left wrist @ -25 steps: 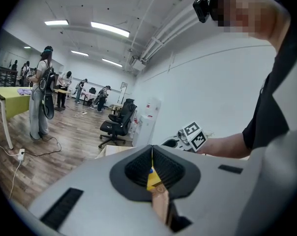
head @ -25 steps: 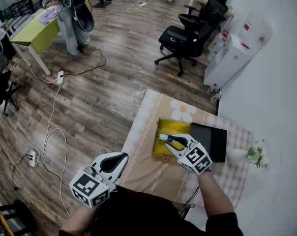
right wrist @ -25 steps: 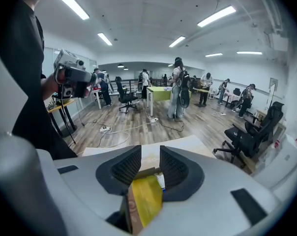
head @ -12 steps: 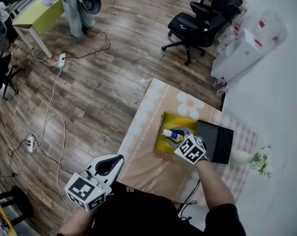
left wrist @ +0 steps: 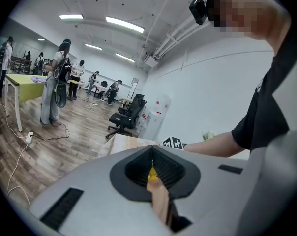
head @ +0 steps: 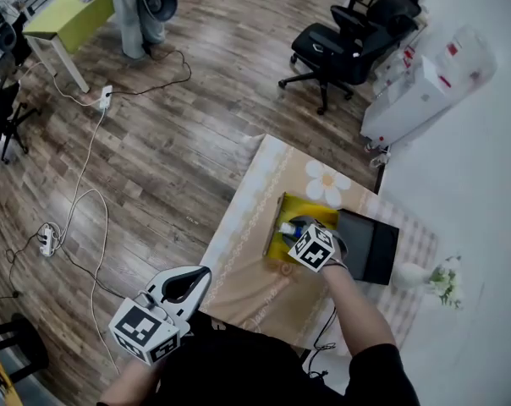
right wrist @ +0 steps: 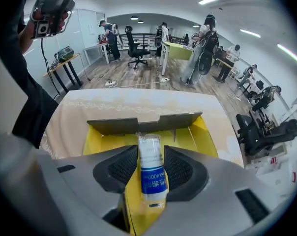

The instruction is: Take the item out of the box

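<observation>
Yellow box (right wrist: 203,131) is sitting on the table (head: 239,260) — inside it the white bottle (right wrist: 151,173) is lying between the fingers of the right gripper (right wrist: 151,154), which have just been opening and are standing apart; the left gripper (left wrist: 151,154) is pressing its fingers together.

- An open-plan office is shown.
- A black swivel chair (head: 332,53) is seen on wood-look flooring (head: 179,150).
- Strip lights (left wrist: 124,24) and standing people (left wrist: 52,90) are seen beyond.

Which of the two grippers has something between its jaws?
The right gripper: a white bottle sits between its jaws, which have just been opening. The left gripper has them closed, empty.
</observation>
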A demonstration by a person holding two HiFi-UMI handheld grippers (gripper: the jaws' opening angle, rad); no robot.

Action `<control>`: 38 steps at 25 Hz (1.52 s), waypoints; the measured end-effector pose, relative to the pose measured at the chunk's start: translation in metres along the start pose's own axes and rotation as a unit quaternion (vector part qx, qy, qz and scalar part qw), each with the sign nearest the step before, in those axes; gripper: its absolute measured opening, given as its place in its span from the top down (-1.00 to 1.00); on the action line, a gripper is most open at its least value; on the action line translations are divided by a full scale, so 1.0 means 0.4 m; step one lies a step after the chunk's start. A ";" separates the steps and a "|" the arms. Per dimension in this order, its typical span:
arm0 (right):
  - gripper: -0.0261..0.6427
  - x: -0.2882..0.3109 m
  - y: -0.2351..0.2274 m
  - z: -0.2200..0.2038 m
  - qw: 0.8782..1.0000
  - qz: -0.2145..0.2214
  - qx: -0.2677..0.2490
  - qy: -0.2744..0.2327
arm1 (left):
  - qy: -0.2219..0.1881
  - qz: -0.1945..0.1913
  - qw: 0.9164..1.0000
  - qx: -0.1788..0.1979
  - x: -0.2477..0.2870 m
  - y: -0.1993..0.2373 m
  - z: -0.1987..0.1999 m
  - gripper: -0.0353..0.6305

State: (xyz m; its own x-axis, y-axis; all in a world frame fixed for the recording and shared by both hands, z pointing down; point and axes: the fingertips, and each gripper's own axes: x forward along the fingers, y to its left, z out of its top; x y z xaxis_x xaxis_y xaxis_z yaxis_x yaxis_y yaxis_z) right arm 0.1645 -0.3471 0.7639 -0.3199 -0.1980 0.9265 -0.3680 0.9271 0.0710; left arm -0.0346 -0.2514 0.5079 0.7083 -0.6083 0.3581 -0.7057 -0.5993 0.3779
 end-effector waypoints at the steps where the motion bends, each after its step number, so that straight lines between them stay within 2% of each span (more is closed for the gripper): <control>1: 0.48 0.005 -0.002 0.004 1.000 -0.002 -0.001 0.004 | -0.002 -0.002 1.000 0.001 -0.005 0.001 0.002 0.85; 5: 0.49 0.014 -0.007 0.007 1.000 -0.015 -0.014 0.021 | -0.024 -0.004 1.000 0.008 -0.030 -0.006 0.033 0.85; 8: 0.50 -0.011 0.000 0.019 1.000 -0.024 -0.005 0.016 | -0.035 -0.004 0.999 0.015 -0.057 -0.012 0.056 0.85; 14: 0.51 -0.127 0.019 0.079 0.997 -0.046 0.033 -0.046 | -0.048 -0.024 0.998 0.038 -0.088 -0.034 0.074 0.85; 19: 0.51 -0.249 0.038 0.124 0.988 -0.078 0.061 -0.115 | -0.052 -0.053 0.996 0.055 -0.087 -0.071 0.079 0.85; 27: 0.52 -0.476 0.073 0.190 0.959 -0.114 0.117 -0.232 | -0.050 -0.102 0.990 0.089 -0.054 -0.136 0.120 0.85; 38: 0.52 -0.734 0.141 0.263 0.900 -0.150 0.141 -0.384 | -0.057 -0.154 0.975 0.152 0.001 -0.237 0.202 0.85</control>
State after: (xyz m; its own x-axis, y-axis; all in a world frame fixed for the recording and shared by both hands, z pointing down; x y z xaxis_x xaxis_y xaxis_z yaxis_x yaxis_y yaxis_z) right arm 0.1458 -0.2703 0.4569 -0.6388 -0.6882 0.3440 -0.7107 0.6991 0.0790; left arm 0.0313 -0.2371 0.4032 0.8936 -0.4179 0.1637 -0.4432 -0.8792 0.1751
